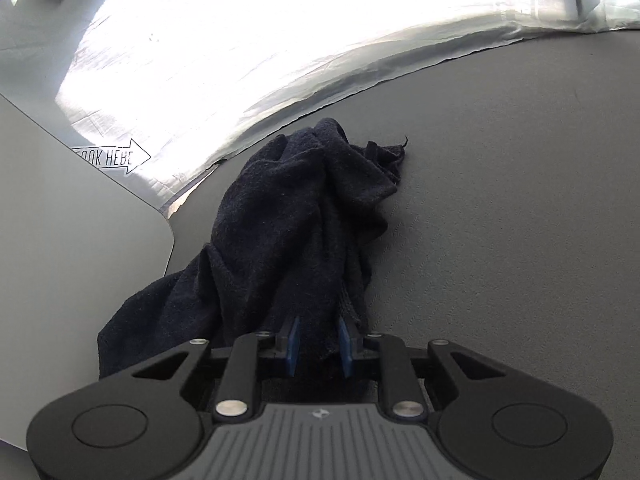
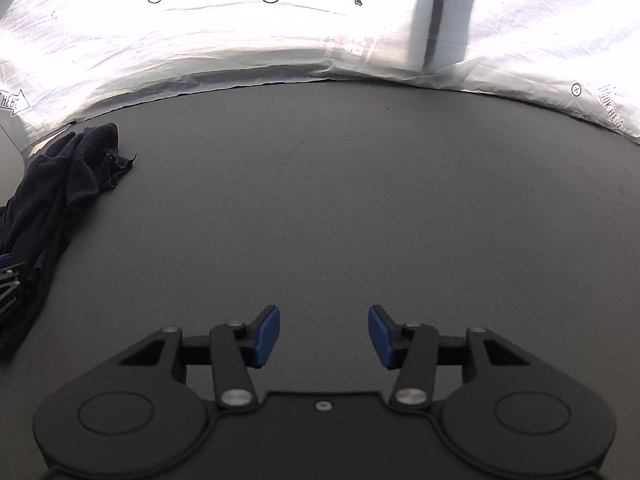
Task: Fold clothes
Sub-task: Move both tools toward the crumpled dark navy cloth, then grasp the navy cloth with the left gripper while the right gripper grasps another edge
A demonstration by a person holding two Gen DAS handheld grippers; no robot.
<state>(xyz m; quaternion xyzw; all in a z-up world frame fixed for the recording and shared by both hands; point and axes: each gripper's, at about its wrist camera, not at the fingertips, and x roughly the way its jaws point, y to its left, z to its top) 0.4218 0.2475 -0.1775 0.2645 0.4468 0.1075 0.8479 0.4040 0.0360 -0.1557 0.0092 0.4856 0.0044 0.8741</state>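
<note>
A dark navy garment [image 1: 296, 216] lies bunched in a long heap on the dark grey table [image 1: 500, 208]. My left gripper [image 1: 319, 344] is shut on the garment's near end, with cloth pinched between its blue pads. In the right wrist view the same garment [image 2: 60, 184] lies at the far left, and part of the left gripper's black body [image 2: 10, 284] shows beside it. My right gripper [image 2: 324, 334] is open and empty, low over bare table to the right of the garment.
A bright white sheet [image 2: 280, 40] printed with carrots, crossed circles and "LOOK HERE" arrows hangs along the table's far edge. A light grey board [image 1: 60, 240] with a rounded corner lies at the left, touching the garment's side.
</note>
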